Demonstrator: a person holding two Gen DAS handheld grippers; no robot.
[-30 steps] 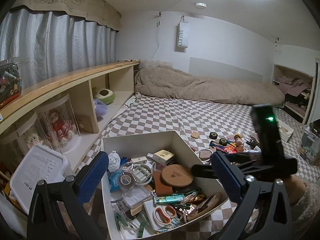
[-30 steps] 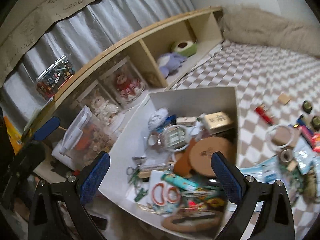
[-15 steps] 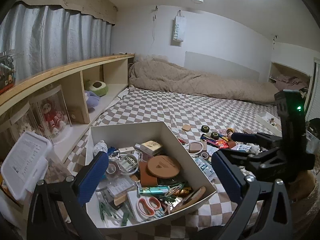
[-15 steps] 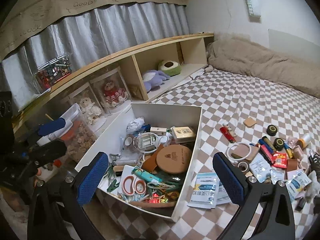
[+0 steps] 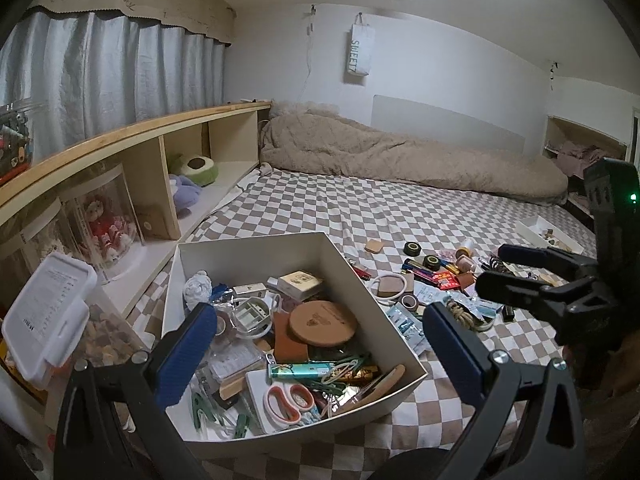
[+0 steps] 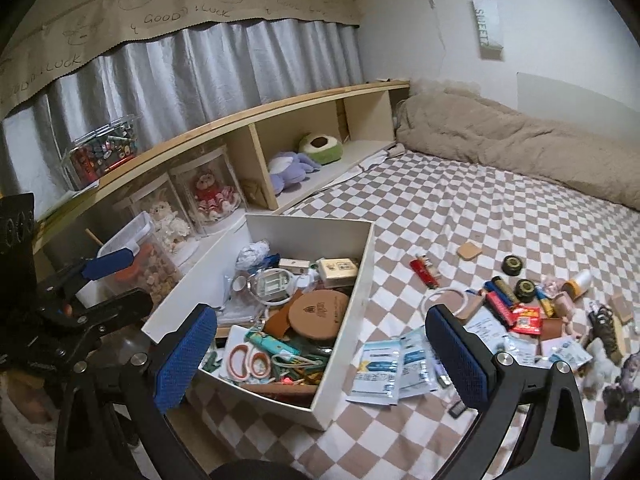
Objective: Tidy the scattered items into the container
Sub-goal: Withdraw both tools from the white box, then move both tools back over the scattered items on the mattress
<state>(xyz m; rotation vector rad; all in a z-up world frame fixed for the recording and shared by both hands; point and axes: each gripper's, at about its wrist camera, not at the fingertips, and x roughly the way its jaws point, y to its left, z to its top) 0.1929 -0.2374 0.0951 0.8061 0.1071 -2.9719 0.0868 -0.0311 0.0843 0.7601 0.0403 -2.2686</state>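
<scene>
Matt card, soft cloth and pale wood

The container is walled in smooth, matt white card. A woven checked cloth is seen on the bed sheet, a rough fleecy pile on the blanket. The shelf is topped in pale wood. Textured blue pads are carried on matt black plastic.

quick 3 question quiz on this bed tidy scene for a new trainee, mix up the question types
1. True or false: both the left gripper and the right gripper are open and empty.
2. The red lighter lies: A) in the white box B) on the checkered sheet C) on the shelf.
3. Fill in: the orange-handled scissors lie inside the ____.

Key: 1 true; 2 B; 3 white box.
</scene>
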